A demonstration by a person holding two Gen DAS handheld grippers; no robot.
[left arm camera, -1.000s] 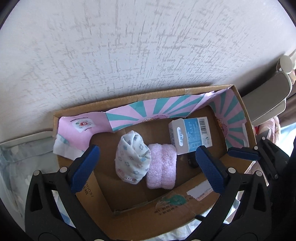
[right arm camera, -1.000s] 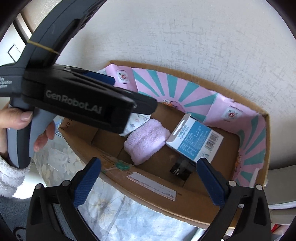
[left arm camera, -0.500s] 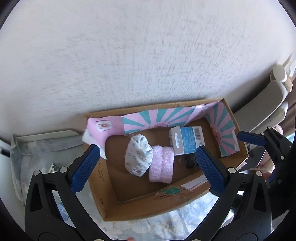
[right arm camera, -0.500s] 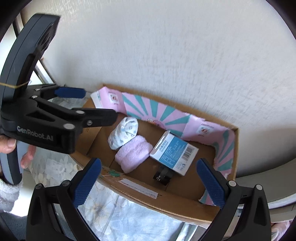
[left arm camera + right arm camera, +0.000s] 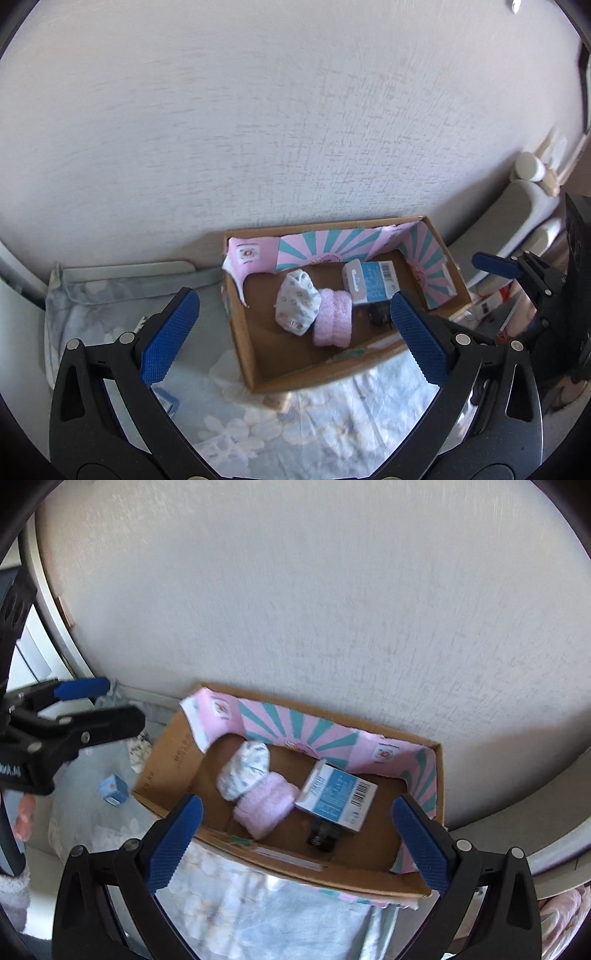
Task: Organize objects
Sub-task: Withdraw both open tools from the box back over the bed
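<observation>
Four items in the cardboard box (image 5: 243, 347), seen from the left wrist: patterned white bundle (image 5: 297, 307) mid-floor, pink rolled cloth (image 5: 332, 322) touching its right side, blue-and-white carton (image 5: 371, 286) toward the box's far right, small black object (image 5: 379, 314) just in front of the carton. Left gripper (image 5: 291, 339) held above the box's near edge, jaws spread wide, holding nothing.

From the right wrist: same box (image 5: 166, 771) against the wall, small blue cube (image 5: 113, 790) on floral bedding left of the box. Right gripper (image 5: 295, 845) above the box's near wall, wide apart, empty.
</observation>
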